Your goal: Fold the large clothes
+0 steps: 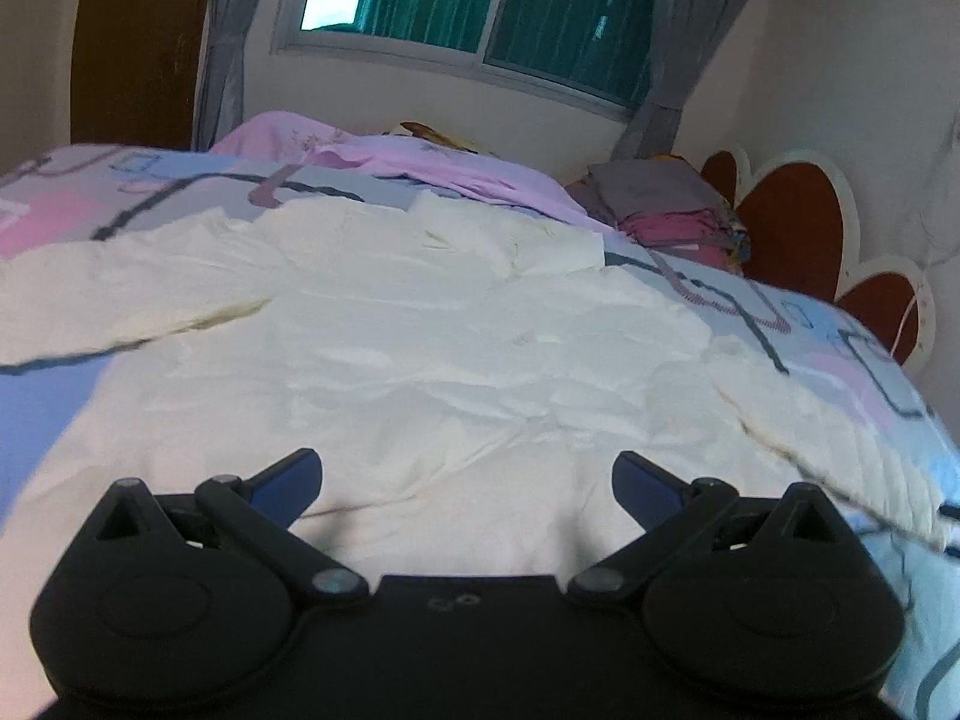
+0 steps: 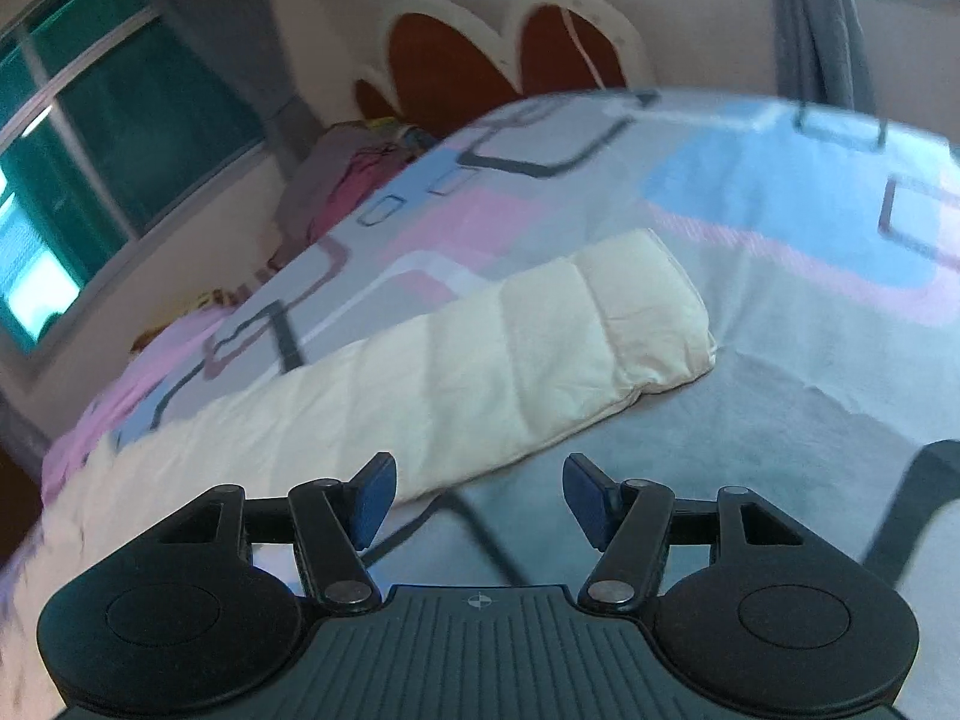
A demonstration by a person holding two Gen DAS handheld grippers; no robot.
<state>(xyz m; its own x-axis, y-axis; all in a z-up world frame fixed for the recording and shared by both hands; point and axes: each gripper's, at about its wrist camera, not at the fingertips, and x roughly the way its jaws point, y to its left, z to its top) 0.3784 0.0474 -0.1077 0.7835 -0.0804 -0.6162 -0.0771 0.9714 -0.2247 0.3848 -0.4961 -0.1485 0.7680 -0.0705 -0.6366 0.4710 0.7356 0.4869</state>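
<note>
Jaws first, nearest the lens: the left hand-held gripper (image 1: 467, 474) is tilted down over the cream padded jacket (image 1: 384, 348), its blue pads (image 1: 287, 480) spread wide with nothing between them, only rumpled cream fabric below. The gap is broad and no cloth is pinched. Over on the other side, the right hand-held gripper (image 2: 479, 498) is also pitched downward and rolled so the room slants across its view; its pads (image 2: 375, 498) stand apart at a narrower gap than the left's, and they hold nothing. Under it lies bare bedspread, with the jacket's edge just left of the left pad.

Moving out, the jacket lies spread flat on the bed (image 1: 54, 396), its body filling the middle of the left wrist view. From the right wrist view one quilted sleeve (image 2: 576, 324) stretches out straight across the patterned bedspread (image 2: 780, 222) of blue, pink and grey blocks, its cuff end lying on the cover.

Further back, a lilac cloth (image 1: 420, 162) is heaped at the far edge of the bed, and a stack of folded clothes (image 1: 672, 210) sits near the red-and-white headboard (image 1: 786, 228). Beyond that, grey curtains (image 1: 225, 54) frame a window (image 1: 480, 0).
</note>
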